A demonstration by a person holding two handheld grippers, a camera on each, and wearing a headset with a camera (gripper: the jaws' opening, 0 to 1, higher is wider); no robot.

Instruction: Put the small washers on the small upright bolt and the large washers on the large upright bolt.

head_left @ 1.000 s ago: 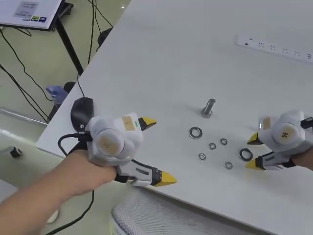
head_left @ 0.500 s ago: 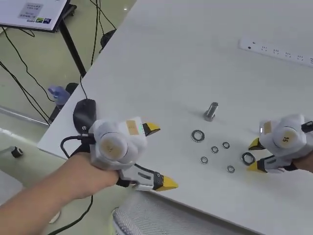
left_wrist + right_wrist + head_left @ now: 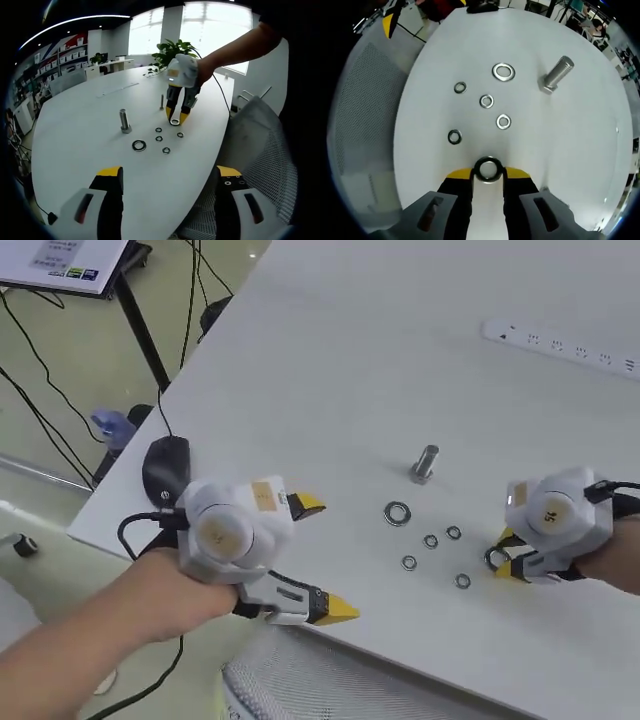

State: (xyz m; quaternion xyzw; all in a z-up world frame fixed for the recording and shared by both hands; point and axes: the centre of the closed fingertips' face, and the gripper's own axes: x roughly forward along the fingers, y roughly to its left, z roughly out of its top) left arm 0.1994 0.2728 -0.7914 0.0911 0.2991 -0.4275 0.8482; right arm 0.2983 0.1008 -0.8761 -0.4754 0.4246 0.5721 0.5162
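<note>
My right gripper [image 3: 488, 173] is shut on a large washer [image 3: 488, 169], its yellow tips pressing both sides of the ring; in the head view this gripper [image 3: 502, 555] sits low over the table at the right. The large upright bolt [image 3: 425, 462] stands mid-table, with a second large washer [image 3: 398, 512] lying near its base. Several small washers [image 3: 431, 540] are scattered between that washer and the right gripper. The small upright bolt [image 3: 161, 101] stands just behind the right gripper. My left gripper [image 3: 322, 558] hovers open at the table's near edge, holding nothing.
A white power strip [image 3: 560, 340] lies at the far right of the table. A black mouse [image 3: 165, 465] rests near the left edge. A grey mesh chair [image 3: 300, 680] stands below the front edge.
The right gripper has slid slightly left and its jaws have narrowed onto the large washer. The left gripper has barely moved.
</note>
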